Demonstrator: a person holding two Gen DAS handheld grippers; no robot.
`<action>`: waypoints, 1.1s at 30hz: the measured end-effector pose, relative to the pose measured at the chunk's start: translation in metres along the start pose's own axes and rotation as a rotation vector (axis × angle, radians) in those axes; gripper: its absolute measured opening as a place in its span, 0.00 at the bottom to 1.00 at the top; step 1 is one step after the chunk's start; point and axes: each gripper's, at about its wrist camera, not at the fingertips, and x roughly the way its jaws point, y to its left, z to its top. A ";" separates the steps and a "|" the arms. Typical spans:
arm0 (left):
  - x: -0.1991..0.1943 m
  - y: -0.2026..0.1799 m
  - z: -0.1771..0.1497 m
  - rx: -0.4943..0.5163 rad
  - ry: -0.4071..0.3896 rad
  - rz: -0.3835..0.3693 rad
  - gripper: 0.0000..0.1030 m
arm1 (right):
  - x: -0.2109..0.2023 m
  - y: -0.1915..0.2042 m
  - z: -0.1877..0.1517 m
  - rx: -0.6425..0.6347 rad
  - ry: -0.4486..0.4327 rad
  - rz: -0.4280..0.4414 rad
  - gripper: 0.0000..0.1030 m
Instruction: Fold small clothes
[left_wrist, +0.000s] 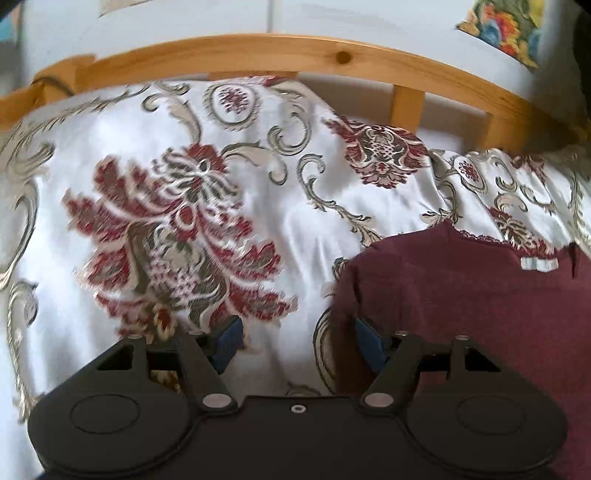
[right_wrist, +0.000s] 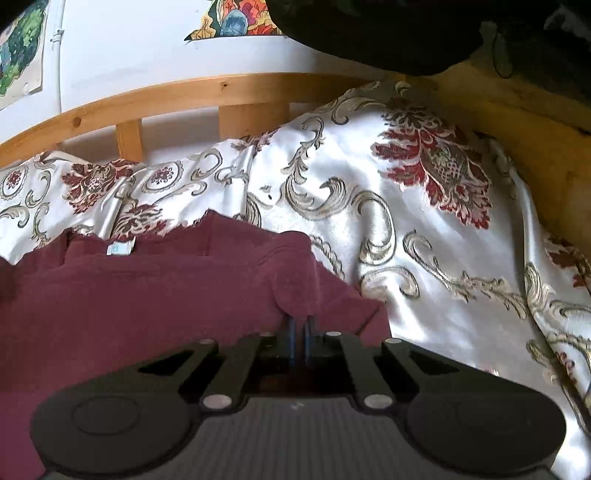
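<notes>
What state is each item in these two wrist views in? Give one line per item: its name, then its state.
maroon garment: lying on the bedspread, one edge pinched up.
right gripper: shut on the garment's edge.
left gripper: fingers apart, one at the garment's edge, not gripping.
floral bedspread: spread out, wrinkled.

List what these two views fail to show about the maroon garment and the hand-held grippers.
- Garment type and full outline: cut off by the right and bottom edges in the left wrist view, by the left edge in the right.
- Label text: too small.
- Fabric inside the shut right hand-held gripper: hidden by its fingers.
- Whether the open left hand-held gripper touches the garment: unclear.
</notes>
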 end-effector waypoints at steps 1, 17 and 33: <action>-0.004 0.001 0.000 -0.013 0.003 -0.004 0.73 | 0.000 -0.001 -0.002 -0.003 -0.005 0.009 0.12; -0.079 0.005 -0.038 -0.157 0.005 -0.139 0.99 | -0.097 0.015 -0.012 -0.105 -0.180 -0.031 1.00; -0.136 -0.003 -0.080 -0.114 0.093 -0.073 0.99 | -0.160 0.042 -0.047 -0.114 -0.057 0.062 1.00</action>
